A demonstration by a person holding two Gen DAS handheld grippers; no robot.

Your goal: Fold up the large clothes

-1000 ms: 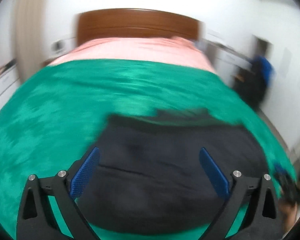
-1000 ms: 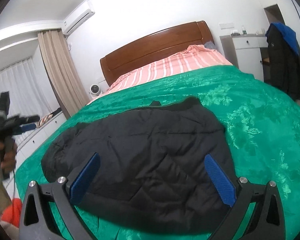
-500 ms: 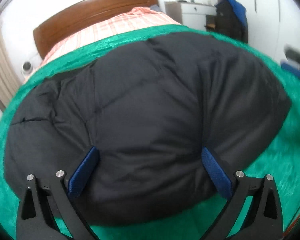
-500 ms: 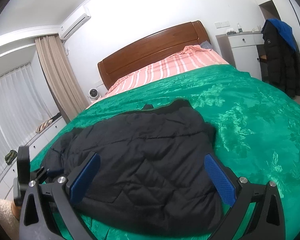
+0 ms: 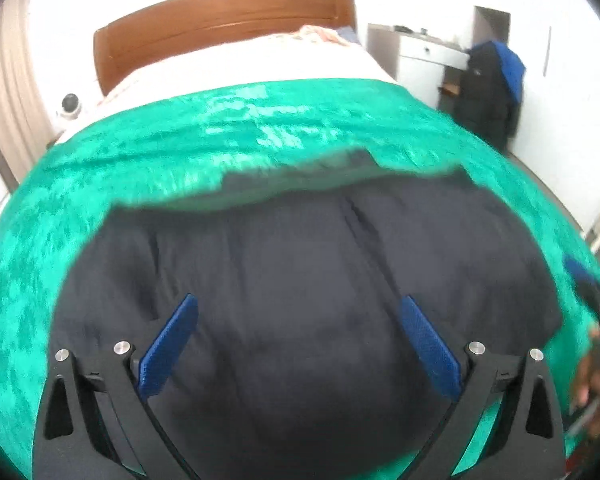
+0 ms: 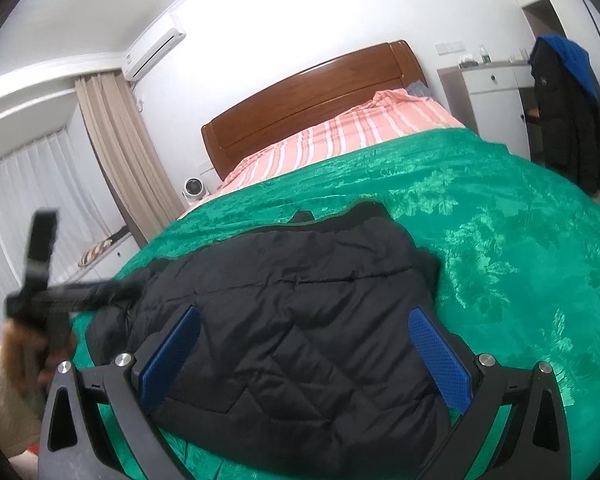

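Both grippers hang over the near end of the bed with their blue-padded fingers spread wide and nothing between them. The left gripper (image 5: 298, 344) points down along the black padded jacket (image 6: 300, 320), which fills most of its blurred view; from the right wrist view the same tool appears at the left edge, gripped in a hand (image 6: 28, 356) with a pale fuzzy sleeve (image 6: 0, 396) behind it, held above the jacket's left end. The right gripper (image 6: 304, 354) sits low over the jacket's near edge, whether touching the cloth I cannot tell, and the hand (image 5: 596, 384) holding it shows at the right edge of the left wrist view. The jacket lies folded into a thick bundle on the green bedspread (image 6: 500, 240), nearer the foot of the bed. Beyond it come a pink striped sheet (image 6: 340, 136) and a wooden headboard (image 6: 312, 96). A dark coat (image 6: 568, 120) hangs near a white cabinet (image 6: 492, 92) at the right.
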